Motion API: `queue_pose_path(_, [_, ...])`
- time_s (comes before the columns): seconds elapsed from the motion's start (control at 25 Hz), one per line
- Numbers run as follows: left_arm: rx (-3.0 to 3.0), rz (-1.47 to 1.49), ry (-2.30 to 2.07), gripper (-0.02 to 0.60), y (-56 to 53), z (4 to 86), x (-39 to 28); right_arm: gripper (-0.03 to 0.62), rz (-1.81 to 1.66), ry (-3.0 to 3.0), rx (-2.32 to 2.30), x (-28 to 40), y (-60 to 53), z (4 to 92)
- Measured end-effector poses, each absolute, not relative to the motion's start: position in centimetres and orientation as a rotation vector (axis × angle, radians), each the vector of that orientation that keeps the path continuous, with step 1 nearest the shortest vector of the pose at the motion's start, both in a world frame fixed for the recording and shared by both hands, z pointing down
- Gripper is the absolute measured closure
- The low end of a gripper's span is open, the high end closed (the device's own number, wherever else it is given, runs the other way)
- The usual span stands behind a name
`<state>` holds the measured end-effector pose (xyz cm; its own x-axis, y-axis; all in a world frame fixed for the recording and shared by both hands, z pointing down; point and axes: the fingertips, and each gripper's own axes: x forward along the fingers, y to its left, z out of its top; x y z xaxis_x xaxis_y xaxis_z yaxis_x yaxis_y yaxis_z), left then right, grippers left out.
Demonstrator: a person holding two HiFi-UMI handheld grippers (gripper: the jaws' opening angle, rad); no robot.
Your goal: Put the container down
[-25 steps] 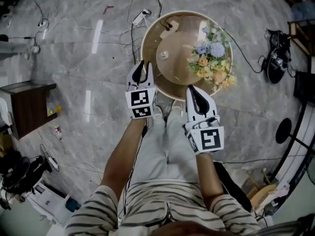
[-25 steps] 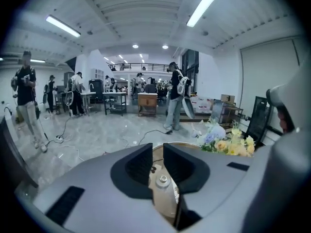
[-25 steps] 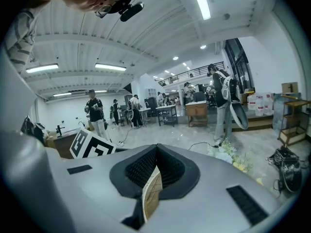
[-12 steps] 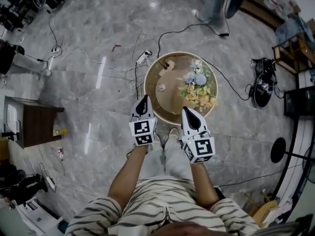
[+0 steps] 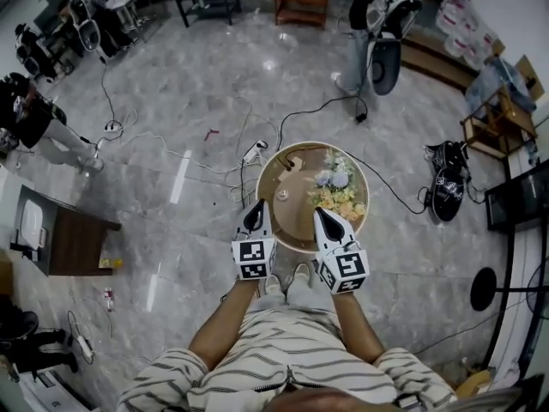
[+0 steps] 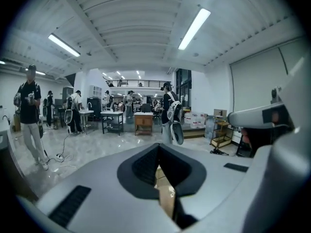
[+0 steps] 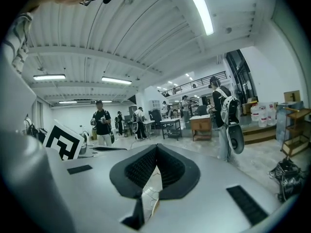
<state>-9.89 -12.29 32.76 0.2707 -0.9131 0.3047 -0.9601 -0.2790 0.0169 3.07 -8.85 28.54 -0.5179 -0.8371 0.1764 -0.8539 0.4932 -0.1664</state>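
Note:
Seen from the head view, a round wooden table point(image 5: 296, 230) stands on the marble floor right in front of me. On it lie a bunch of flowers point(image 5: 334, 191) and a small pale object point(image 5: 281, 196). I cannot pick out a container in either gripper. My left gripper point(image 5: 256, 206) hangs over the table's near left rim, shut and empty. Over the near right rim, my right gripper point(image 5: 319, 213) is also shut with nothing in it. In the left gripper view the left gripper point(image 6: 158, 149) has its pads pressed together. The right gripper point(image 7: 156, 152) looks the same in its own view.
Cables and a power strip point(image 5: 255, 153) lie on the floor beyond the table. A dark cabinet point(image 5: 73, 239) stands at the left, a black bag point(image 5: 446, 187) and a shelf rack point(image 5: 497, 110) at the right. People stand at the far left point(image 5: 34, 118) and top point(image 5: 377, 24).
The head view has risen, so the table looks smaller and more of the room shows. Both grippers drew closer together over the near rim. The left jaws closed.

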Motion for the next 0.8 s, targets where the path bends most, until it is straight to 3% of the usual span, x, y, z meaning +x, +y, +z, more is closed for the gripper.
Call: queue_pose_path(0.8, [2.521,0.16,-1.686,0.584,-8.8,25.2,-7.9,0.591,0.157,-2.754,1.504,2.4,-9.3,22.4])
